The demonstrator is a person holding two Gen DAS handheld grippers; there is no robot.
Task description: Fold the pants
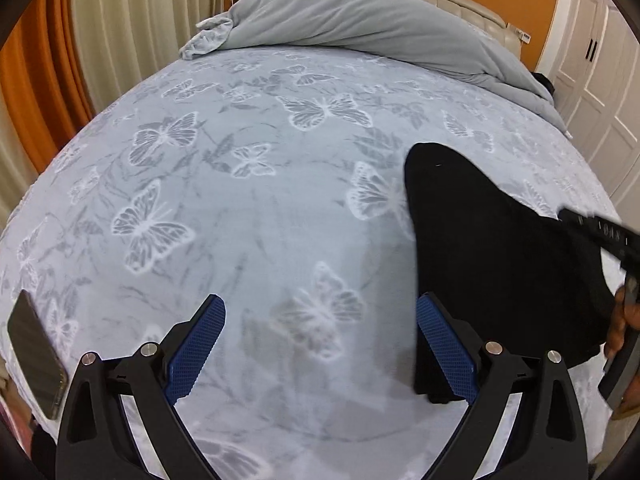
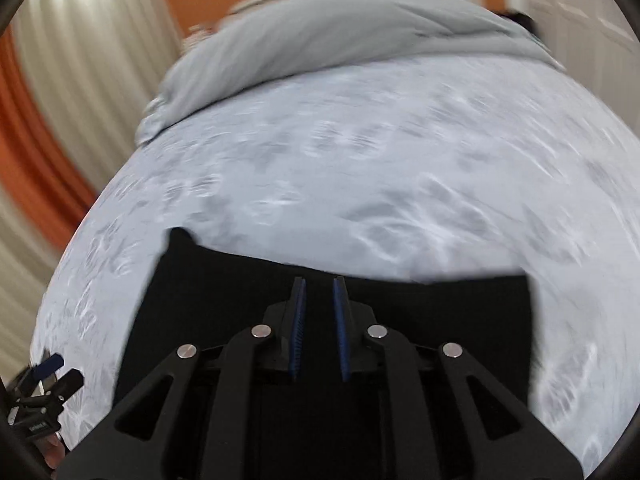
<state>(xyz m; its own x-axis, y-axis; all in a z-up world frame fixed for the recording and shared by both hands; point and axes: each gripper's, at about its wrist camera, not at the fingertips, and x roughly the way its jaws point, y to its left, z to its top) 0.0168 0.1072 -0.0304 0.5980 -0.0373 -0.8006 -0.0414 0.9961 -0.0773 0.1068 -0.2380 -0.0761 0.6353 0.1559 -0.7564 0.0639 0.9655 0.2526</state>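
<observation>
The black pants (image 1: 480,248) lie folded on the right side of the bed, a broad dark slab in the right wrist view (image 2: 440,320). My right gripper (image 2: 319,284) sits over their far edge. Its jaws are nearly together and dark cloth fills the narrow gap. The pants stay sharp while the bed is blurred. In the left wrist view the right gripper (image 1: 592,228) enters from the right edge with a hand (image 1: 624,320) behind it. My left gripper (image 1: 322,312) hangs wide open over bare bedspread, its right finger just beside the pants' left edge.
The butterfly-print bedspread (image 1: 240,200) covers the bed. A bunched grey duvet (image 1: 360,20) lies along the headboard. A dark phone (image 1: 36,352) rests at the bed's left edge. Curtains hang at the left and white doors (image 1: 592,80) stand at the right.
</observation>
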